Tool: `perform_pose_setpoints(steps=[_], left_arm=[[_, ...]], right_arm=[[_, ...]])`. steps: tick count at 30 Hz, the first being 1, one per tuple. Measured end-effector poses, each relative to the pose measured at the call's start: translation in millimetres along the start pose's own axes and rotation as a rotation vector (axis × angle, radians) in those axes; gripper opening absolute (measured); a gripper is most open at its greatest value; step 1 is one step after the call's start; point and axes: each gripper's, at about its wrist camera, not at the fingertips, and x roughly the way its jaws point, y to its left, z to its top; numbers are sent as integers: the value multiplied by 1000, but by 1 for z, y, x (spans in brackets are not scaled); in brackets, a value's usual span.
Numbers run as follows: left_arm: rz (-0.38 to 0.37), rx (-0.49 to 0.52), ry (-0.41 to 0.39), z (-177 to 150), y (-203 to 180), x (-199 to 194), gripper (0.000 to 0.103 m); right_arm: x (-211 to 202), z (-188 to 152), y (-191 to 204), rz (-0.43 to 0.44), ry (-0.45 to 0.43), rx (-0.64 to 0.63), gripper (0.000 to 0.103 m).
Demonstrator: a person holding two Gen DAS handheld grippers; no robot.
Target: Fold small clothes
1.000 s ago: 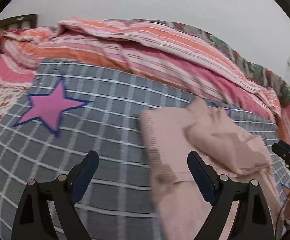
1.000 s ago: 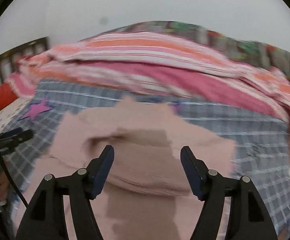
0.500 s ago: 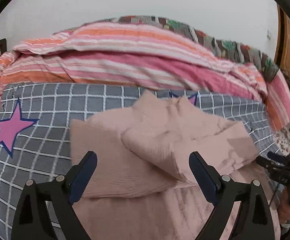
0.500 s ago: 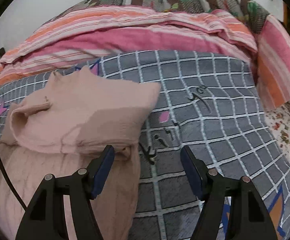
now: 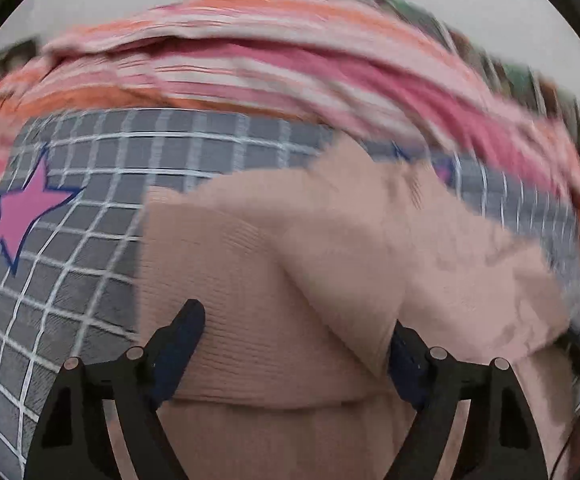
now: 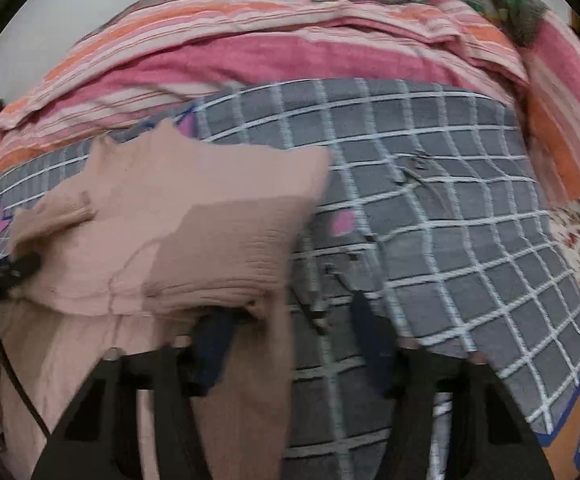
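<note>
Pink knitted fabric fills the lower middle of both wrist views: a small dusty-pink garment point(image 5: 330, 264) lies partly folded on a bed covered by a grey checked blanket point(image 5: 90, 248) with a pink star point(image 5: 22, 212) printed on it. A heap of pink and orange striped bedding point(image 6: 290, 52) is bunched along the far side.

The left hand-held gripper point(image 5: 294, 344) has its jaws spread wide and grasps nothing; they straddle the garment's near left part, where a folded flap overlaps a flatter ribbed layer. The right hand-held gripper point(image 6: 290, 332) is also spread and holds nothing. Its left finger sits at the garment's right edge, under or against a thick folded lip, though blur makes actual contact unclear; its right finger is over bare blanket.

The fold looks partway done, with loose fabric trailing toward the viewer. To do the next fold well, each hand-held gripper would best pinch all layers at a near corner together, lift evenly on both sides, and lay the fabric over without dragging the blanket. Gripping only the top layer would likely undo the existing fold.
</note>
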Motion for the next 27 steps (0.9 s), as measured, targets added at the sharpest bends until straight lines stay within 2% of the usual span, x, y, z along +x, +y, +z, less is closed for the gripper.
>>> perform_pose_setpoints(steps=[2, 4, 7, 10, 16, 18, 21, 24, 27], left_arm=[[-31, -76, -27, 3, 21, -8, 83], [-44, -87, -21, 4, 31, -9, 82], [-6, -92, -22, 5, 44, -12, 62], [-60, -122, -7, 7, 57, -10, 59], [-95, -117, 3, 3, 62, -12, 34], [-101, -97, -4, 3, 57, -14, 14], [-108, -53, -8, 2, 50, -15, 10], [-112, -54, -27, 4, 47, -16, 8], [-124, -73, -98, 12, 51, -24, 7]], right_arm=[[0, -1, -16, 42, -3, 80, 53], [3, -2, -29, 91, 15, 143, 54], [3, -3, -29, 80, 23, 145, 54], [1, -4, -28, 61, 19, 140, 54], [-9, -4, -29, 90, -13, 110, 57], [-11, -4, -29, 101, -24, 109, 57], [-11, -3, -29, 115, -21, 103, 57], [-17, -3, -31, 147, -39, 95, 57], [-32, -2, -30, 179, -101, 62, 57]])
